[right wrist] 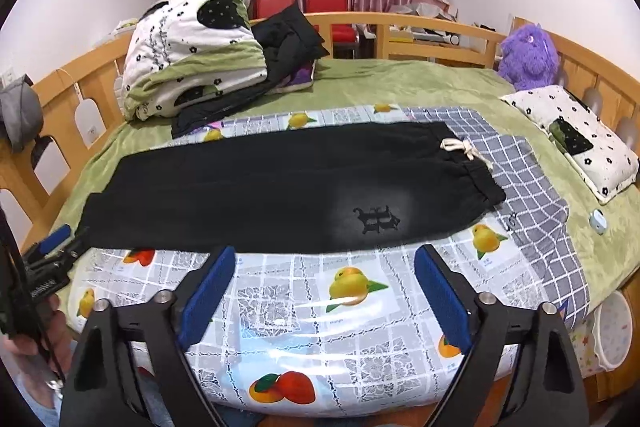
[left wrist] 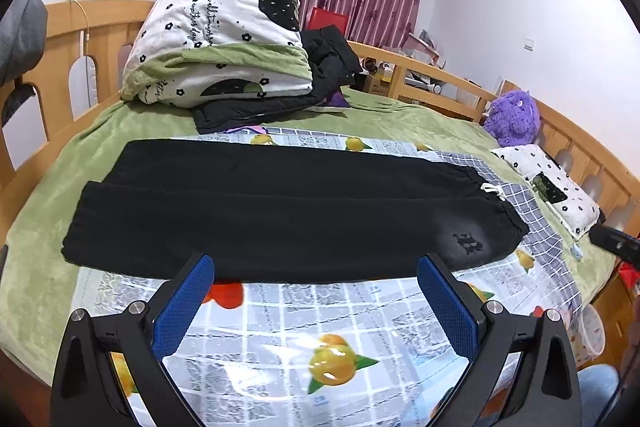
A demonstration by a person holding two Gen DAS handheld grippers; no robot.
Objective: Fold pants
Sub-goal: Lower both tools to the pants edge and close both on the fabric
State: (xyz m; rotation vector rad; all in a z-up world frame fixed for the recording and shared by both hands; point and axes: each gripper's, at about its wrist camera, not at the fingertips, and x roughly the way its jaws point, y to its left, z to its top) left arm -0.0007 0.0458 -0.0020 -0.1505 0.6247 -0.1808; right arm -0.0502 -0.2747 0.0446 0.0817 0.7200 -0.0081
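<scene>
Black pants (left wrist: 280, 211) (right wrist: 288, 187) lie flat across the bed, legs folded one over the other, waistband with a white drawstring (right wrist: 464, 149) at the right and cuffs at the left. A dark emblem (right wrist: 378, 219) shows near the waist. My left gripper (left wrist: 316, 263) stands open just before the pants' near edge, nothing between its blue pads. My right gripper (right wrist: 324, 255) is open too, hovering in front of the near edge below the emblem, empty. The left gripper's tip (right wrist: 60, 239) shows by the cuff end in the right wrist view.
A fruit-print plastic sheet (right wrist: 352, 311) covers the green bedspread (right wrist: 400, 83). A rolled quilt (left wrist: 216, 43) and a black jacket (left wrist: 328, 63) sit at the back left. A purple plush (right wrist: 528, 55) and a small pillow (right wrist: 576, 139) lie at the right. Wooden rails (left wrist: 100, 27) ring the bed.
</scene>
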